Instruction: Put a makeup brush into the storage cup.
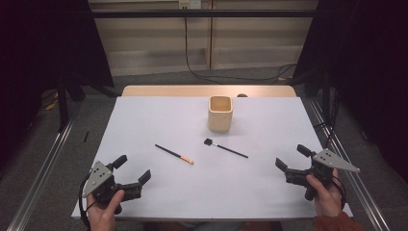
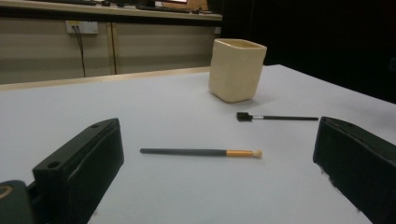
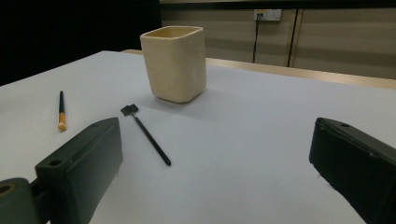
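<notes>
On the table near edge, my left gripper and right gripper both gape, holding nothing; orange-tipped brush and black brush lie between them.

No legible text, label, brand, number or sign appears in any view. The cream cup, the two brushes and the white table carry no markings; the wall socket plate is too small to read.
</notes>
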